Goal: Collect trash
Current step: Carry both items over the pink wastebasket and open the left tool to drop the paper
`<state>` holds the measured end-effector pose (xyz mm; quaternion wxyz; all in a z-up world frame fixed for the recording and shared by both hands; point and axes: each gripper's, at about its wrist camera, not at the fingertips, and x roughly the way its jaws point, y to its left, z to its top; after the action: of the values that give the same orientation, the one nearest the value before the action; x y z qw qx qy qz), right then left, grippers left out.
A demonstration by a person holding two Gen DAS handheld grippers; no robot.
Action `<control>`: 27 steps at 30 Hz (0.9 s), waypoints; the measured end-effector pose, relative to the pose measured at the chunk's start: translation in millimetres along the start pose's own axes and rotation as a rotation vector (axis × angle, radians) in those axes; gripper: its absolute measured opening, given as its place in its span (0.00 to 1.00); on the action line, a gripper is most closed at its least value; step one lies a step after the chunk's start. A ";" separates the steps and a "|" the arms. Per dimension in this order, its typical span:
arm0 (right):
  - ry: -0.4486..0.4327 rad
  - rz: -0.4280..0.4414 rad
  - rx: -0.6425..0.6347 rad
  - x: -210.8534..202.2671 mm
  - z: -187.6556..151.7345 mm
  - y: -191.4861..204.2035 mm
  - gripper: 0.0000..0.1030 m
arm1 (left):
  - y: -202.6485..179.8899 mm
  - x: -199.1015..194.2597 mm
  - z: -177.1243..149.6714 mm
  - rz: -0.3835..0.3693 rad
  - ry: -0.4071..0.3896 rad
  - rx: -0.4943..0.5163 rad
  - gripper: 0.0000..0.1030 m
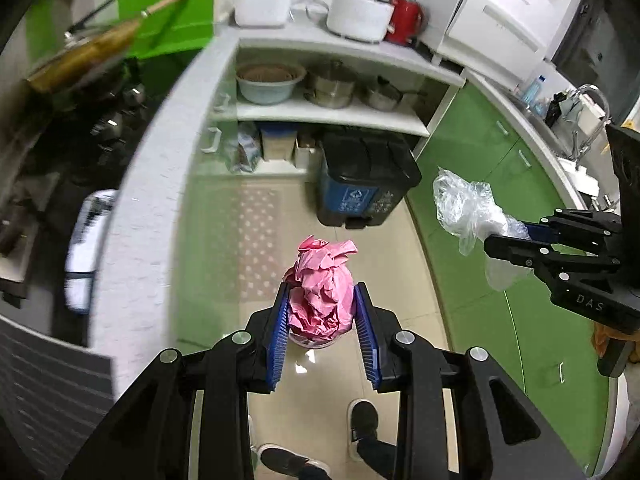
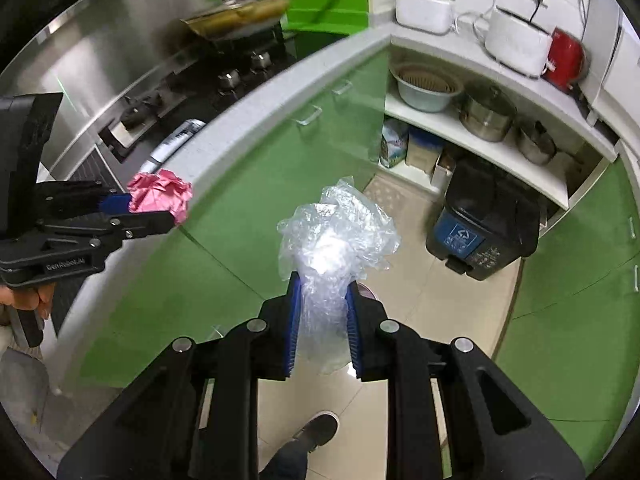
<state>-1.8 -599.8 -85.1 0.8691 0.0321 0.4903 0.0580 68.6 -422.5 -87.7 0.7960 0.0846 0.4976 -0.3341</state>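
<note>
My left gripper [image 1: 321, 300] is shut on a crumpled pink paper ball [image 1: 322, 284], held in the air above the tiled floor. It also shows in the right wrist view [image 2: 160, 194] at the left. My right gripper [image 2: 322, 298] is shut on a crumpled clear plastic bag [image 2: 336, 236], also held in the air. In the left wrist view the right gripper [image 1: 516, 236] and the plastic bag [image 1: 466, 204] are at the right. A black lidded trash bin with a blue recycling label [image 1: 366, 178] stands on the floor ahead, its lid closed; it shows in the right wrist view too [image 2: 486, 220].
Green cabinets [image 2: 240, 240] curve around both sides under a white counter [image 1: 152, 184]. Open shelves [image 1: 320, 114] hold pots and a bowl behind the bin. A wok [image 2: 240, 16] sits on the stove. The person's shoes [image 1: 364, 420] are on the floor below.
</note>
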 end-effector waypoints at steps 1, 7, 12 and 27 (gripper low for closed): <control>0.008 0.004 -0.003 8.8 -1.2 -9.4 0.20 | -3.8 13.4 1.5 -0.003 0.011 -0.004 0.30; 0.037 0.016 0.003 45.0 -8.9 -44.7 0.20 | -16.7 78.0 2.3 -0.020 0.074 0.004 0.30; 0.057 0.013 0.035 71.0 -19.3 -65.7 0.20 | -21.0 126.2 3.1 -0.044 0.123 0.021 0.30; 0.098 0.008 0.125 110.5 -36.8 -106.3 0.20 | -31.9 181.0 20.6 -0.069 0.163 0.079 0.32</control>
<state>30.6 -690.6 -209.9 0.8400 0.0855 0.5348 0.0324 115.1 -537.5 -224.8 0.7369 0.1256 0.5498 -0.3728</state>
